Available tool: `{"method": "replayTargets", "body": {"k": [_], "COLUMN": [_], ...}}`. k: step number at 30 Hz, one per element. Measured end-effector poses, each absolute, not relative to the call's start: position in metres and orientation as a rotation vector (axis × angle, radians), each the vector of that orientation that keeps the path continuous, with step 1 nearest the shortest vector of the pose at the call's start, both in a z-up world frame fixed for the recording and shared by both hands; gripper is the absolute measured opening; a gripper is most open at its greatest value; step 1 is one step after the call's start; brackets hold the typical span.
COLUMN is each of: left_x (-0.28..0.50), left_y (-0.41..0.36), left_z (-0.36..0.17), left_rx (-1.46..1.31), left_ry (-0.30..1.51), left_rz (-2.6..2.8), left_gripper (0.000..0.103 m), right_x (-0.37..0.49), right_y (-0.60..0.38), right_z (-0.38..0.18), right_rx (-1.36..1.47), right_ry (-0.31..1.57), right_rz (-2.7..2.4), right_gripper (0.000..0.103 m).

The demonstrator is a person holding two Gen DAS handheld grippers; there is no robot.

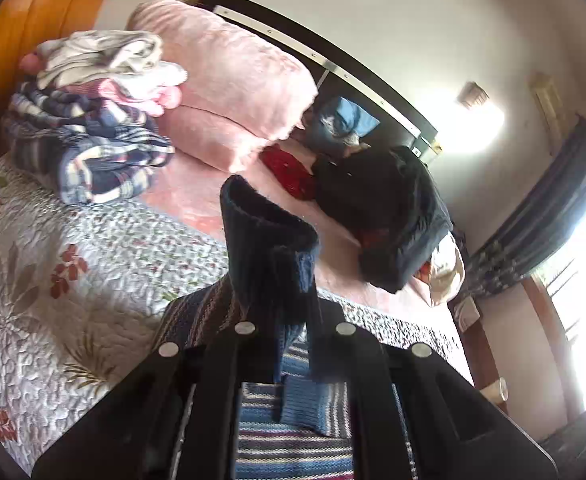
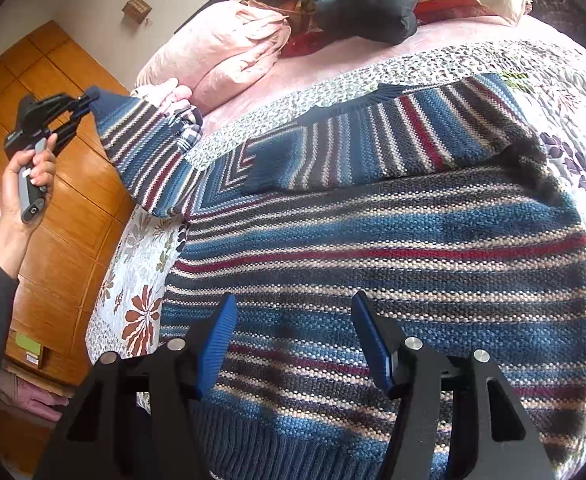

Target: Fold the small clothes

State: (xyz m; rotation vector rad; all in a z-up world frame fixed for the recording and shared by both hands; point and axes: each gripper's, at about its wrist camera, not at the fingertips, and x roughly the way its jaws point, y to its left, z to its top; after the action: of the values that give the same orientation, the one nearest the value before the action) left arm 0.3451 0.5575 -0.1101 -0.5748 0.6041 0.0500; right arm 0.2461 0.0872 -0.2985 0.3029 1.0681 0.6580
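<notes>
Sweater [image 2: 373, 248]: flat on quilt [image 2: 133, 248], right sleeve already folded across chest.
Left gripper [image 2: 87, 100]: clenched on left sleeve cuff [image 1: 269, 236], lifted at left.
Right gripper [image 2: 293, 344]: fingers released, above hem.
Advice: carry cuff across chest, keep sleeve taut, lay flat.

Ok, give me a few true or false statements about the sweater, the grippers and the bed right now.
1. The left gripper holds a sleeve cuff of the sweater. True.
2. The right gripper is clamped on the hem. False: its jaws stand open above the sweater, holding nothing.
3. The sweater is plain red. False: it is striped, mostly blue.
4. The other sleeve lies folded across the sweater's body. True.
5. A pink pillow lies on the bed. True.
</notes>
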Motion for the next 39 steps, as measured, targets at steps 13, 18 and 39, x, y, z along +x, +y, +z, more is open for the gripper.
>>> {"method": "replayTargets", "body": {"k": [13, 18, 39], "left_x": [0.439, 0.451, 0.192], "left_y": [0.377, 0.329, 0.417], "left_z": [-0.256, -0.33, -0.383], "left_rx": [-0.422, -0.359, -0.902], "left_ry": [0.862, 1.033, 0.955], "left_rz": [-0.076, -0.148, -0.06], "left_gripper": [0.007, 0.012, 0.087], "right_x": [0.269, 0.289, 0.511], "right_y": [0.037, 0.029, 0.145], "right_z": [-0.318, -0.324, -0.413], "right_rx": [0.383, 0.44, 0.802], "right_ry": [1.091, 1.137, 1.51], "right_rz": [0.61, 0.614, 0.707], "right_gripper": [0.061, 0.065, 0.042]}}
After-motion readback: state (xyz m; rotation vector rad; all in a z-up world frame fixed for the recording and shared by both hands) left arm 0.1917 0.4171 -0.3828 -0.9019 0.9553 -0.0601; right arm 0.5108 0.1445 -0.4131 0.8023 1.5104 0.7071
